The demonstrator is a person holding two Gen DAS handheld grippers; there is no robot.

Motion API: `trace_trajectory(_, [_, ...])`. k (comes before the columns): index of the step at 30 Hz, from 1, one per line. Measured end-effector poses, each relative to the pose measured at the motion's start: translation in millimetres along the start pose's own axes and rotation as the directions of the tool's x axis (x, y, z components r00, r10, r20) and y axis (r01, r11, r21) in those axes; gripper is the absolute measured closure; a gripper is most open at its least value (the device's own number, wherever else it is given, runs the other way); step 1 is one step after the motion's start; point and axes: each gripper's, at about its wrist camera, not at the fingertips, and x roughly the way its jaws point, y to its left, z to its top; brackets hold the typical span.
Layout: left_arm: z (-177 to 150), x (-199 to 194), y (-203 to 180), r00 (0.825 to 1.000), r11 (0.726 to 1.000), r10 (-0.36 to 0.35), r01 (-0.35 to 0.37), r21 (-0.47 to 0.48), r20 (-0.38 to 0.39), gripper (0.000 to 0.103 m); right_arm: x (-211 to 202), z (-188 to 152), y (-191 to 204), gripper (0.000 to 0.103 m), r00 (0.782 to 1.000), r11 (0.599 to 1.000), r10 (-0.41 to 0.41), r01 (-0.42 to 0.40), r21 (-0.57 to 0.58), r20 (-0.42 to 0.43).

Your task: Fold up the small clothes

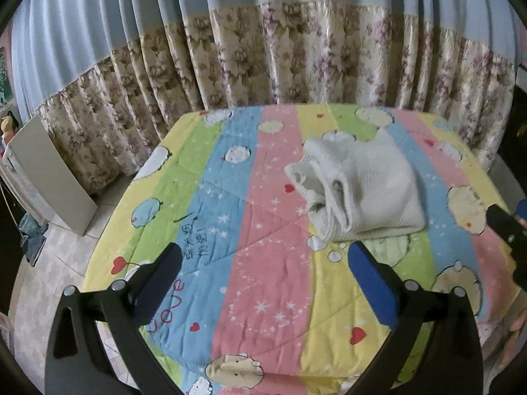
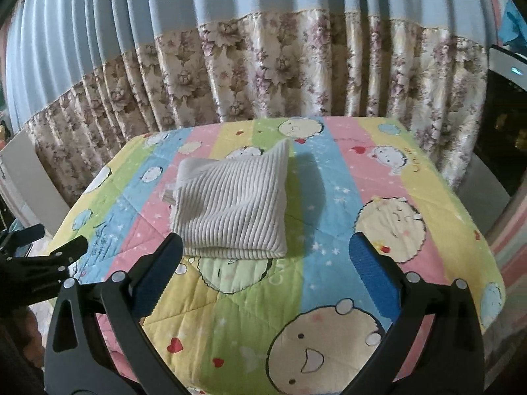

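Nearest the viewer, the left gripper (image 1: 263,256) is hovering above the quilt (image 1: 250,263), its two black fingers spread wide apart with blue pads (image 1: 372,283) facing inward and nothing between them; it is pointing forward and slightly downward along the striped pastel surface. The right gripper (image 2: 266,256) is hanging beside it in much the same attitude, jaws likewise spread and gripping nothing, its left fingertip (image 2: 164,263) appearing just in front of the near edge of the garment, though contact cannot be judged. In each wrist view the other tool is showing at the frame's edge. Just beyond both tools, the white ribbed knit garment (image 2: 230,204) is lying folded into a compact, roughly square bundle on the quilt's pink, yellow and green stripes, its layered open edges (image 1: 316,191) facing the left side and one corner standing up at the far end. Farther back, the quilt is ending at a rounded edge, and behind it a pleated curtain (image 1: 263,49), pale blue above and floral below, is hanging across the whole background. A pale flat panel (image 1: 49,177) is leaning at far left.
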Motion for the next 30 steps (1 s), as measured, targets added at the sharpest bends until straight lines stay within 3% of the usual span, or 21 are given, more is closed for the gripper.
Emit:
trace_trajectory(6, [12,-37,-2,0.998,0.999,-0.015,0.013,0.033,0.055,0.002,-30,8,7,0.003,0.999,1.0,-0.024,0.024,-0.018,0.021])
trace_trajectory(13, [30,-69,16,0.994,0.999,-0.025,0.029,-0.037,0.108,0.002,-54,18,16,0.003,0.997,0.998,-0.049,0.052,-0.044,0.066])
trace_trajectory(16, [32,-74,23,0.993,0.998,-0.003,0.01,-0.064,0.116,0.002,-63,23,17,0.003,0.996,0.999,-0.037,0.04,-0.033,0.08])
trace_trajectory(22, [28,-73,28,0.994,0.997,0.018,-0.009,-0.079,0.109,0.002,-76,28,24,0.003,0.987,0.992,-0.104,0.112,-0.065,0.121])
trace_trajectory(30, [27,-72,29,0.994,0.997,0.022,-0.014,-0.072,0.112,0.002,-73,30,21,0.003,0.99,0.994,-0.101,0.106,-0.041,0.103])
